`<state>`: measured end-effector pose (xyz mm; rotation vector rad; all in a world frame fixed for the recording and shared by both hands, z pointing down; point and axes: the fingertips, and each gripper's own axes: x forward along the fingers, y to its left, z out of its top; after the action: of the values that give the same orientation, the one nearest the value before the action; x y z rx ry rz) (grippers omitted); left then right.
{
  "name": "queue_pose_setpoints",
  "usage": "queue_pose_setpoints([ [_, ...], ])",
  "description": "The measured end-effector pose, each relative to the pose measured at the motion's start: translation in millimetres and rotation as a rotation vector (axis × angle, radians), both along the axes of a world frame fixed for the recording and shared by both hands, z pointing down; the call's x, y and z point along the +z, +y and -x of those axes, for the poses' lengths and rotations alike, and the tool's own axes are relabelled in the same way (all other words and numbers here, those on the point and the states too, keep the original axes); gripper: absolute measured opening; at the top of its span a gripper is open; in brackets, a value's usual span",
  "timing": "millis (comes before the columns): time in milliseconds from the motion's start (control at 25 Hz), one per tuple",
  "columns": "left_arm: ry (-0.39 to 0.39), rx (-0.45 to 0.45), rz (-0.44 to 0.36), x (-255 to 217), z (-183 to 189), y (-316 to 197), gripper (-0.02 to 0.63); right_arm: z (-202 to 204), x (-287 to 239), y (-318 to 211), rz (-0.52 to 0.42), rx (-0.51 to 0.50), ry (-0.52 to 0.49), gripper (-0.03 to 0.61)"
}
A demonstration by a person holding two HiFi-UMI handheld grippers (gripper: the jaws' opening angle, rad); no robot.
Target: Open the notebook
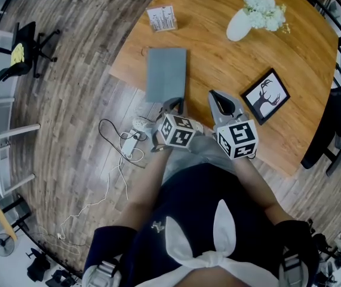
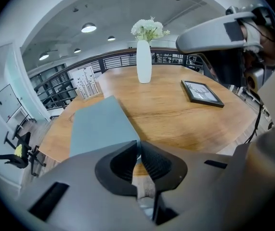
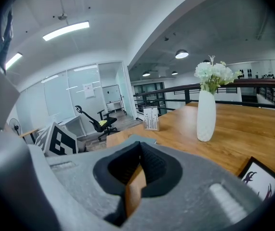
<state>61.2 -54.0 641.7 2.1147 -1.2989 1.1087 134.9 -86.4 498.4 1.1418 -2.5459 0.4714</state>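
Note:
A closed grey-blue notebook (image 1: pixel 166 73) lies flat on the round wooden table (image 1: pixel 218 52), reaching to its near edge. My left gripper (image 1: pixel 175 103) points steeply down at the notebook's near right corner. In the left gripper view the notebook (image 2: pixel 101 124) runs right up to that gripper (image 2: pixel 138 143); its jaws are pinched together on the corner of the cover. My right gripper (image 1: pixel 218 95) hovers just right of the notebook, jaws shut with nothing between them (image 3: pixel 139 146). It also shows in the left gripper view, as the right gripper (image 2: pixel 214 32) at upper right.
A white vase of flowers (image 1: pixel 242 23) stands at the far side, a black picture frame (image 1: pixel 266 96) lies right of my right gripper, and a small card stand (image 1: pixel 162 18) sits beyond the notebook. Cables and a plug strip (image 1: pixel 128 142) lie on the floor below the table edge.

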Motion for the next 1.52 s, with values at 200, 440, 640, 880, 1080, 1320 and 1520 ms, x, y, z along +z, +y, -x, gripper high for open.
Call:
queue_pose_setpoints([
  [200,0.025,0.010,0.007,-8,3,-2,0.039,1,-7,-5,-0.008,0.024,-0.009,-0.002],
  [440,0.046,0.014,0.024,-14,3,0,0.037,-3,-13,-6,-0.016,0.043,-0.007,-0.002],
  [640,0.071,0.017,0.022,-18,4,-2,0.035,-2,-12,-10,-0.022,0.069,-0.005,-0.002],
  [880,0.098,0.042,0.022,-26,8,0,0.034,9,-13,-6,-0.014,0.086,-0.001,-0.002],
  [1080,0.126,0.069,0.021,-36,11,-2,0.032,16,-15,-9,-0.015,0.118,-0.004,-0.002],
  [1320,0.165,0.100,0.032,-47,17,0,0.031,26,-18,-9,-0.013,0.158,-0.007,-0.002],
  [1520,0.195,0.122,0.038,-58,23,-1,0.029,31,-22,-10,-0.017,0.192,-0.013,-0.002],
])
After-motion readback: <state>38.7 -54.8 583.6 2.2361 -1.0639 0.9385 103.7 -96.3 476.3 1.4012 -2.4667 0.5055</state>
